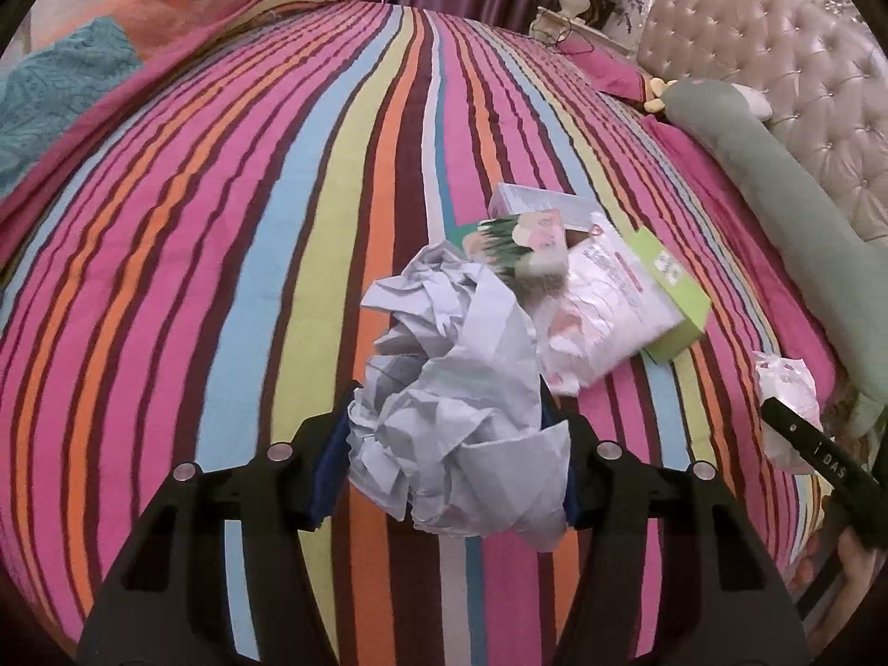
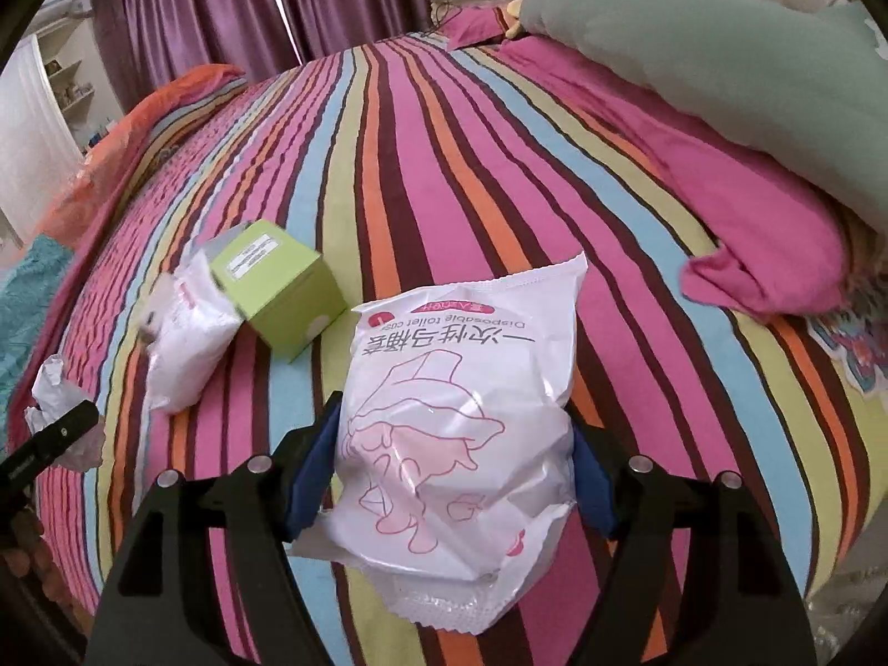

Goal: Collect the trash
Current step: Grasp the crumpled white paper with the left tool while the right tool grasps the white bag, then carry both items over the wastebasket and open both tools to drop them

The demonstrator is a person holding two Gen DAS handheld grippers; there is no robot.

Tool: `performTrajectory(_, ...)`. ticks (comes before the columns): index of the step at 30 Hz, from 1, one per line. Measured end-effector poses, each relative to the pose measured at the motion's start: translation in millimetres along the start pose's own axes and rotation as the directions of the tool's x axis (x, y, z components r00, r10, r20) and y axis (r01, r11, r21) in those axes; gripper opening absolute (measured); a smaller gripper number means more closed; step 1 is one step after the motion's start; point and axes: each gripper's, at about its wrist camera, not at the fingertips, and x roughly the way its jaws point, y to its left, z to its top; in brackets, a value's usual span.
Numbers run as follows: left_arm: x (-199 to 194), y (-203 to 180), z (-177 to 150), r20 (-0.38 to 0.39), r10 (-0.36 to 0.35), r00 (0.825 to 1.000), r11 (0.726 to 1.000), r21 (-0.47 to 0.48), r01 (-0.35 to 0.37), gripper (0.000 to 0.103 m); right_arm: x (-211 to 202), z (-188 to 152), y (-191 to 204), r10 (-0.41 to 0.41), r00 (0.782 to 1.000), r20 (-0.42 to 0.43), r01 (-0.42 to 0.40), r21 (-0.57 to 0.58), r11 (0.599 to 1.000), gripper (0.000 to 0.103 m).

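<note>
Two pieces in hand over the striped bed [image 1: 222, 277]: my left gripper [image 1: 447, 460] is clamped on crumpled paper [image 1: 460, 388], my right gripper [image 2: 452, 477] on a white packet [image 2: 460, 416]. Pickup looks done; next I need a bin, none visible. Green box [image 2: 277, 288] and other litter remain. Purple curtains [image 2: 222, 11] behind.

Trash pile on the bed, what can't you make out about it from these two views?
- Left wrist view: the crumpled paper in the left gripper hides the near side of the pile.
- The flowered packet there is motion-blurred, its print unreadable.
- Right wrist view: the white packet in the right gripper covers the bedspread beneath it.
</note>
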Motion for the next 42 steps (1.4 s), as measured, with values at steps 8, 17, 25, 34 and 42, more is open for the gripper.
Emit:
performTrajectory(8,-38.6,7.5,-39.8,0.006,-0.009,1.0,1.0,0.012,0.009,0.058,-37.0,-39.4,-3.5,0.023,1.0,0.006,-0.024,0.027,0.999,0.069)
performTrajectory(17,-72.7,13.7,-85.1,0.015,-0.023,1.0,0.999,0.039,0.022,0.058,-72.8,-69.5,6.8,0.076,0.997,0.022,-0.077,0.022,0.997,0.069)
performTrajectory(25,-94.6,13.4,-124.3,0.007,-0.035,0.999,0.996,0.081,0.034,0.058,-94.0,-99.5,24.0,0.139,0.99,0.017,-0.139,-0.003,0.99,0.069)
performTrajectory(34,-109.8,7.5,-179.7,-0.037,-0.043,0.998,0.989,0.141,0.048,0.058,-113.4,-148.2,39.1,0.185,0.983,-0.014,-0.186,-0.04,0.982,0.069)
performTrajectory(42,-107.7,-0.2,-234.6,-0.125,-0.043,0.991,0.979,0.192,0.067,0.058,-108.9,-194.3,42.4,0.199,0.976,-0.092,-0.203,-0.029,0.979,0.069)
